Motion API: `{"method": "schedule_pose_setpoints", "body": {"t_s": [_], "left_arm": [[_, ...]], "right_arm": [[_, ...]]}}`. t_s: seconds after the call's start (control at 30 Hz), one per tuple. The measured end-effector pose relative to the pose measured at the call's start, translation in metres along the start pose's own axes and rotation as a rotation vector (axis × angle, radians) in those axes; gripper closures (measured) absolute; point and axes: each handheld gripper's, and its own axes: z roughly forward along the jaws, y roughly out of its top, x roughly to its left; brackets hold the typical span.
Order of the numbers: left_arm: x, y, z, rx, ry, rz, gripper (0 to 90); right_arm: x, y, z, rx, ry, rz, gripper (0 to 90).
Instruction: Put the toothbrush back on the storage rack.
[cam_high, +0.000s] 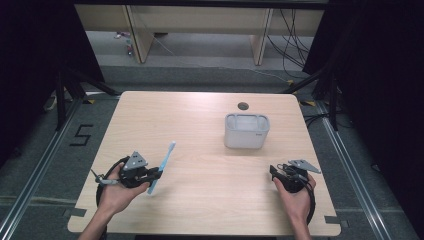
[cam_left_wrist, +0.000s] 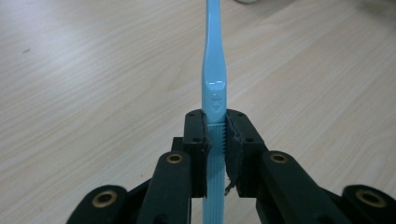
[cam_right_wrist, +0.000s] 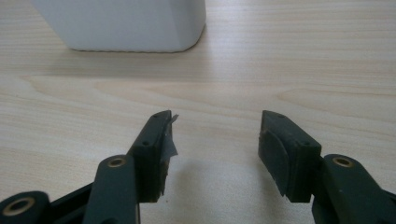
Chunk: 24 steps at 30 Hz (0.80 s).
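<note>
A light blue toothbrush (cam_high: 163, 167) is clamped by its ribbed handle in my left gripper (cam_high: 156, 176), near the table's front left. In the left gripper view the toothbrush (cam_left_wrist: 214, 70) runs straight up from between the jaws of the left gripper (cam_left_wrist: 215, 122), lifted off the wood. My right gripper (cam_high: 274, 172) rests near the front right, its jaws wide apart with nothing between them; the right gripper view shows the same gripper (cam_right_wrist: 215, 122) open over bare wood. A white rectangular container (cam_high: 246, 130) stands at the table's centre right, and the container (cam_right_wrist: 121, 23) lies just ahead of the right jaws.
The wooden table (cam_high: 200, 210) has a round cable hole (cam_high: 243, 105) behind the container. Black stands and cables (cam_high: 320, 80) flank the table on the floor, with a "5" marked on the floor (cam_high: 80, 135) at the left.
</note>
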Motion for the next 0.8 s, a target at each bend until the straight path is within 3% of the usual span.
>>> {"method": "schedule_pose_setpoints", "body": {"t_s": [0.03,0.13,0.17,0.23,0.27,0.3,0.33,0.37,0.4,0.47,0.5,0.57,0.67,0.7,0.73,0.77,0.8], "left_arm": [[-0.001,-0.001,0.001,-0.037,0.001,-0.003,78.7],[-0.001,-0.001,0.001,-0.067,-0.008,0.001,78.7],[-0.002,-0.002,0.001,-0.074,-0.005,-0.001,78.7],[-0.001,-0.002,0.002,-0.091,-0.014,0.007,78.7],[-0.002,-0.003,0.002,-0.116,-0.011,-0.002,78.7],[-0.002,-0.004,0.002,-0.120,-0.010,-0.001,78.7],[-0.002,-0.004,0.001,-0.132,-0.005,-0.002,78.7],[-0.002,-0.004,0.002,-0.155,-0.010,-0.005,78.7],[-0.001,-0.004,0.001,-0.157,-0.007,0.000,78.7],[-0.001,-0.005,0.001,-0.194,-0.009,-0.008,78.6],[-0.001,-0.005,0.002,-0.200,-0.011,-0.014,78.6],[-0.001,-0.006,0.003,-0.228,-0.010,-0.012,78.7],[-0.003,-0.006,0.005,-0.270,-0.009,-0.014,78.7],[-0.003,-0.006,0.006,-0.294,-0.014,-0.013,78.7],[-0.003,-0.006,0.006,-0.306,-0.020,-0.008,78.7],[-0.003,-0.006,0.006,-0.308,-0.018,-0.006,78.7],[-0.004,-0.006,0.006,-0.321,-0.021,-0.002,78.7]], "right_arm": [[-0.003,0.001,-0.001,0.002,-0.001,-0.040,45.7],[-0.003,0.001,-0.001,0.001,0.003,-0.033,46.4],[-0.001,0.000,0.000,-0.003,0.019,0.007,46.9],[-0.004,0.001,-0.001,-0.004,0.017,-0.020,47.1],[-0.003,0.000,-0.001,0.001,0.030,0.010,47.1],[-0.007,0.001,0.000,-0.017,0.036,-0.026,47.1],[-0.005,0.000,-0.002,-0.012,0.025,0.011,47.0],[-0.005,0.000,-0.002,-0.012,0.025,0.011,47.0],[-0.007,0.000,-0.002,-0.031,0.036,-0.021,46.9],[-0.007,0.000,-0.004,-0.055,0.019,-0.030,47.5],[-0.004,0.000,-0.004,-0.076,0.023,-0.009,47.5],[-0.006,0.003,-0.006,-0.073,0.031,-0.050,47.5],[-0.002,0.003,-0.008,-0.085,0.036,-0.038,47.6],[-0.003,0.004,-0.009,-0.084,0.030,-0.060,47.6],[0.002,0.003,-0.010,-0.081,0.041,-0.007,47.8],[0.002,0.004,-0.010,-0.086,0.057,-0.042,49.1],[0.003,0.004,-0.011,-0.101,0.066,-0.048,51.3]]}}
